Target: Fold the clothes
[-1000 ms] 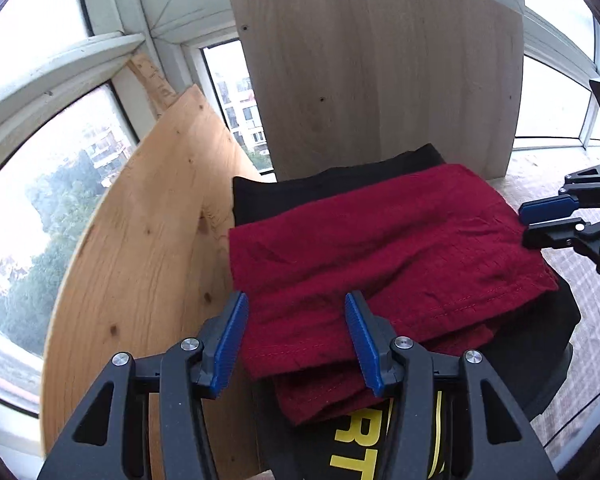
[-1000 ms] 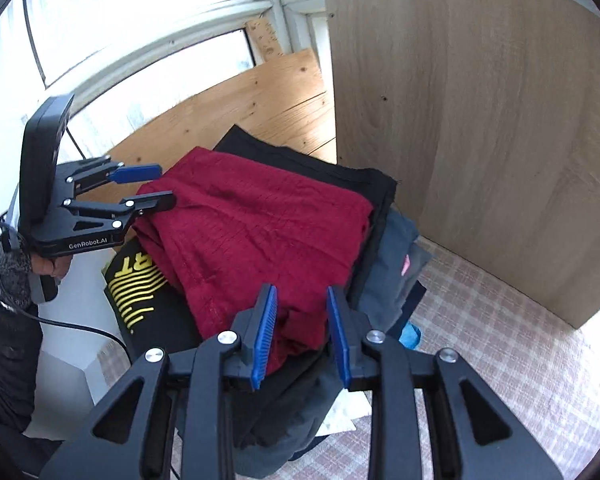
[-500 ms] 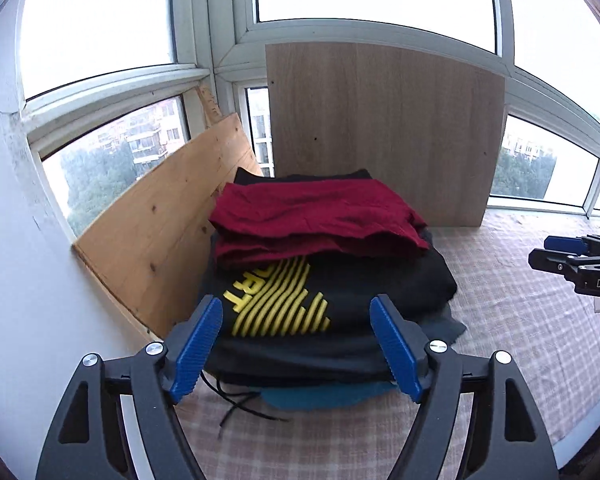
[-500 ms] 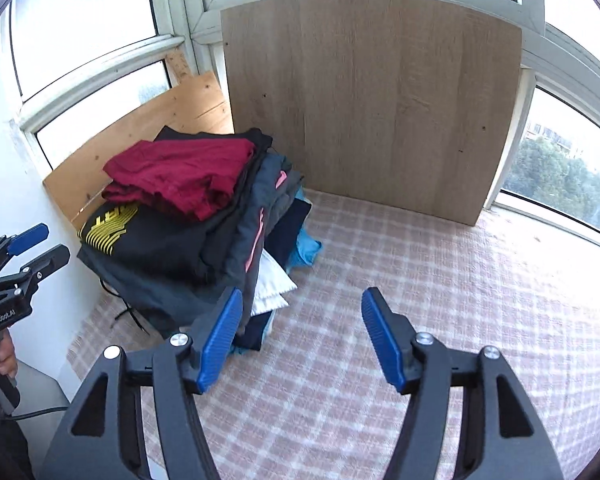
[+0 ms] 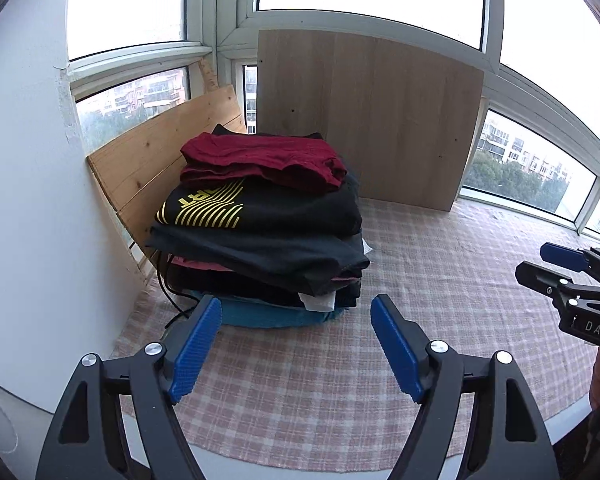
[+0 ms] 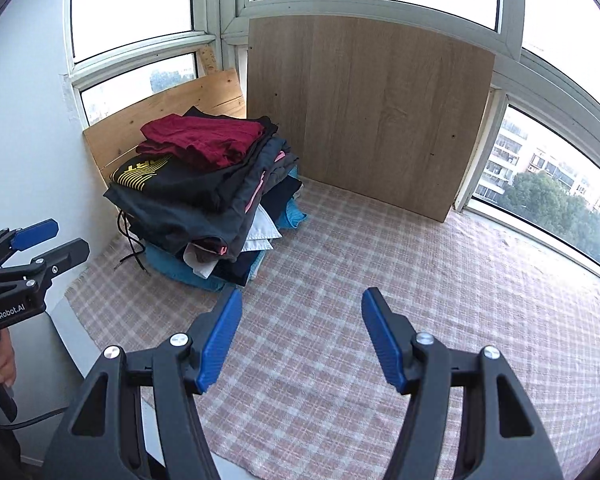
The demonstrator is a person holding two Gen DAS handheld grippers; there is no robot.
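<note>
A folded dark red garment [image 5: 260, 158] lies on top of a stack of folded clothes [image 5: 260, 240] in the far left corner; the red garment also shows in the right wrist view [image 6: 204, 140]. Under it is a black shirt with a yellow print [image 5: 204, 206]. My left gripper [image 5: 296, 344] is open and empty, held back from the stack above the checked cloth. My right gripper [image 6: 300, 336] is open and empty, to the right of the stack. Each gripper shows at the edge of the other's view, the right one [image 5: 556, 264] and the left one [image 6: 48, 240].
A pink checked cloth [image 6: 380, 280] covers the surface. A tall wooden board [image 6: 364, 108] leans against the window behind it. A lighter plank [image 5: 156, 160] leans at the left behind the stack. A white wall [image 5: 28, 200] bounds the left. A black cord [image 6: 130, 244] hangs beside the stack.
Both grippers have let go of the red garment, opened wide and pulled back from the stack. The red garment now rests on top of the pile.
</note>
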